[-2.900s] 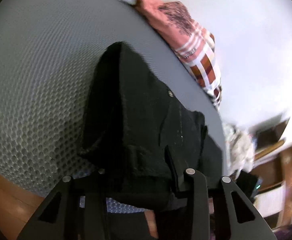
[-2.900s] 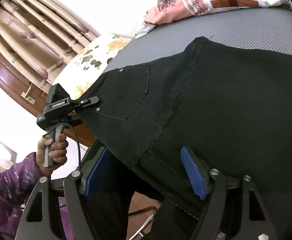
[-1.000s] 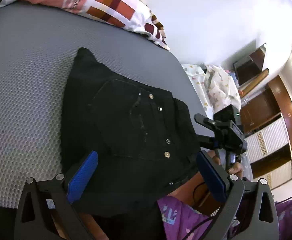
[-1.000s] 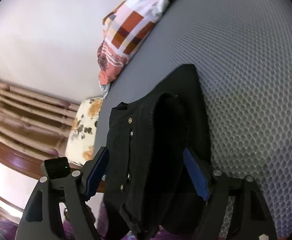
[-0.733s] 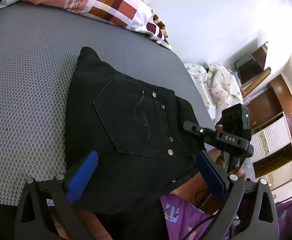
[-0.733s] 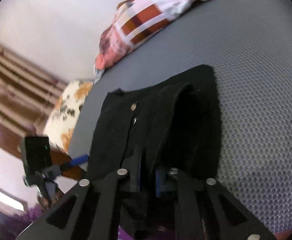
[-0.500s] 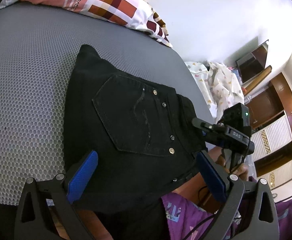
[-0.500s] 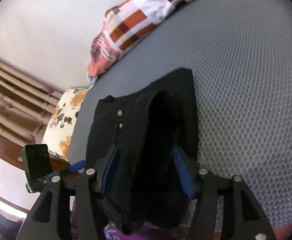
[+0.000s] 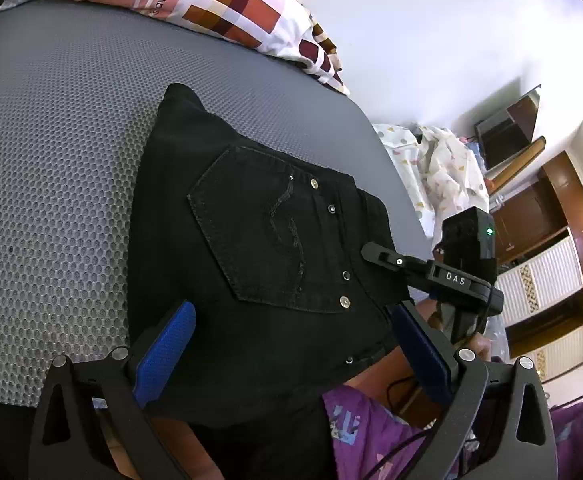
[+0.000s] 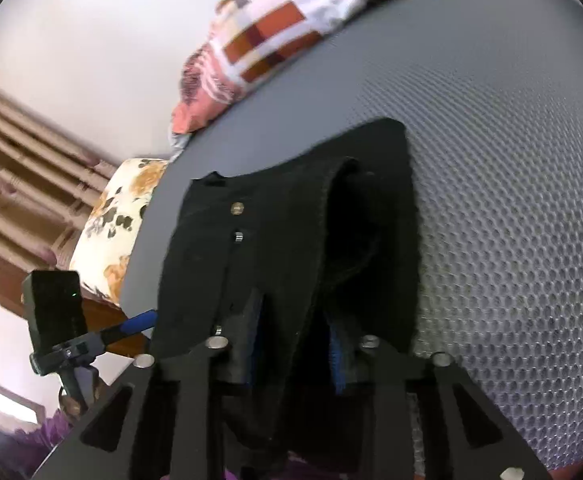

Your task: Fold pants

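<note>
Right hand-held gripper closing on the folded pants at the bed's near edge

The black pants (image 9: 259,264) lie folded on the grey honeycomb-mesh bed (image 9: 51,152), back pocket up. The right hand-held gripper (image 10: 291,344) is closing on a thick fold at the waistband end, the cloth already between its blue pads, though I can't say it is pinched yet. The left hand-held gripper (image 9: 291,356) stands wide over the near hem, holding nothing. Next, I'd guess, comes another fold or a tidy-up, which needs a firm pinch through every layer. A patchwork pillow (image 9: 227,12) sits at the head, with dark wooden cupboards (image 9: 547,248) beyond.
</note>
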